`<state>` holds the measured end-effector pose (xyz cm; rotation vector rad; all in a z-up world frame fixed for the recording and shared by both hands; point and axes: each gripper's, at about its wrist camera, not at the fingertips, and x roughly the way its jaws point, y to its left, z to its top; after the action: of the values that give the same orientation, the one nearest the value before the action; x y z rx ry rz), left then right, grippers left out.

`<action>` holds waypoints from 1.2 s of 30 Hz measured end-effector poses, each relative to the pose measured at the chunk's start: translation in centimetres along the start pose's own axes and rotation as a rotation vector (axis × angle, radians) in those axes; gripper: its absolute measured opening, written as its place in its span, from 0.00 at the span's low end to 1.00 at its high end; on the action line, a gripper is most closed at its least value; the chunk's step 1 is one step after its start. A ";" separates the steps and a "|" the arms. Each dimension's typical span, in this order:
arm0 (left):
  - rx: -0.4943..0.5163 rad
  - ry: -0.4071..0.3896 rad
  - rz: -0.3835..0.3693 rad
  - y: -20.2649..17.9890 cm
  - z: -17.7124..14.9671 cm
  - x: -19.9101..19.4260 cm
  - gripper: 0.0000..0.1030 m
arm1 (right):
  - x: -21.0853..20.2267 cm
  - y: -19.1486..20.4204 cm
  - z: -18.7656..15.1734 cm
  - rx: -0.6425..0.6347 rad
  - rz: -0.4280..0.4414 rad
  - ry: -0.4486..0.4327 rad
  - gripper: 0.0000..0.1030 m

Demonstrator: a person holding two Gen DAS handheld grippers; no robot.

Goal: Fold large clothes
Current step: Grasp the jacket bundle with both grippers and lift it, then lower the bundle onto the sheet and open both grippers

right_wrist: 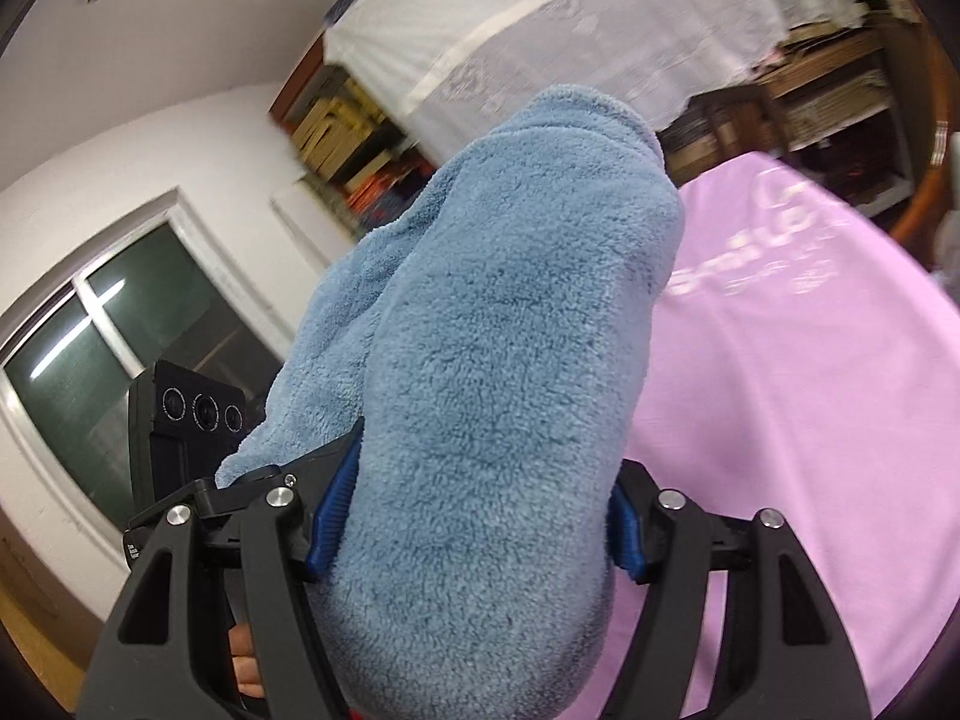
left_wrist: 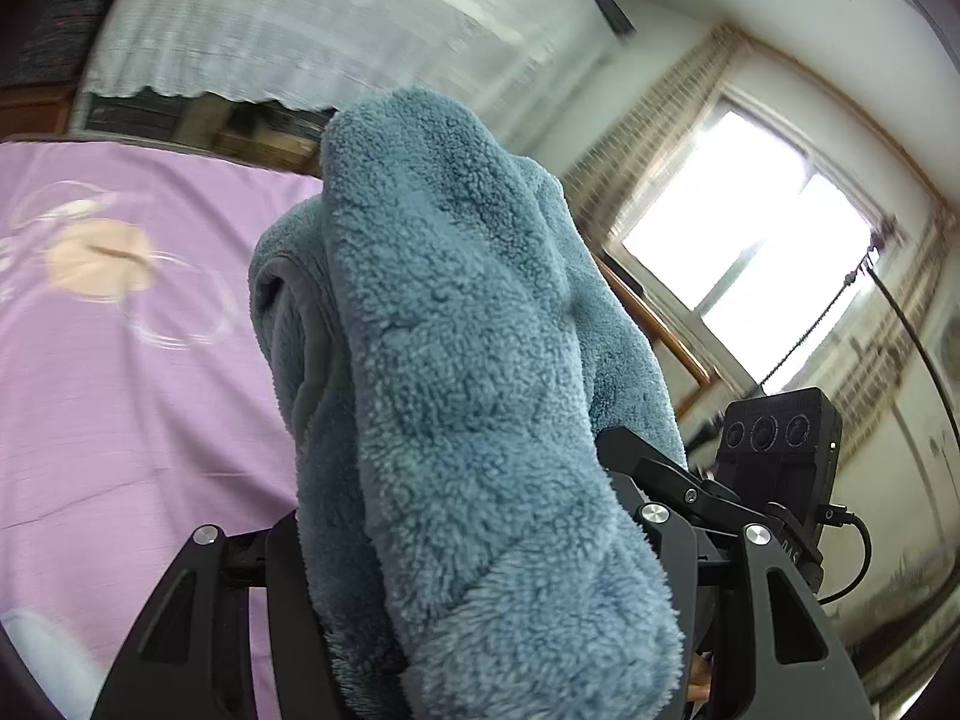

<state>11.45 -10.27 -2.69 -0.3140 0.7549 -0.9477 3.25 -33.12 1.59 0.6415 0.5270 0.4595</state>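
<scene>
While the left gripper (left_wrist: 480,540) and right gripper (right_wrist: 474,516) clamp the fluffy blue fleece garment (left_wrist: 456,360), keep both level over the lilac bedsheet (left_wrist: 120,390).

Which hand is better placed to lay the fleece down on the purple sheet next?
Neither clearly: both tongs, left and right, are clamped on the blue fleece above the purple sheet, so they likely lower it together.

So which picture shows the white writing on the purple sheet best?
The right wrist view: the writing lies in plain sight on the purple sheet, though too blurred to read. The left wrist view shows the sheet with only a pale round print, no writing.
</scene>
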 end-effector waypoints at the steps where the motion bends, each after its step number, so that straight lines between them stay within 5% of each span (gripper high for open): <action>1: 0.012 0.019 -0.012 -0.7 0.0 1.4 0.56 | -1.0 -0.7 -0.1 0.008 -0.014 -0.014 0.64; 9: 0.059 0.166 -0.052 -2.7 -0.4 11.2 0.56 | -6.8 -8.3 -1.2 0.104 -0.147 -0.081 0.64; 19: -0.019 0.373 0.030 2.2 -3.7 21.6 0.60 | -4.7 -17.8 -3.8 0.280 -0.278 0.025 0.64; 29: 0.011 0.357 0.052 2.0 -3.9 21.5 0.73 | -2.7 -20.0 -5.0 0.281 -0.335 0.035 0.74; 36: 0.155 0.247 0.213 -0.7 -3.8 16.5 0.79 | -6.8 -17.3 -5.4 0.267 -0.402 -0.054 0.79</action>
<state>14.22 -24.00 -12.29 0.0214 0.9150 -0.8456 -1.08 -46.80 -11.40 0.7782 0.6543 -0.0089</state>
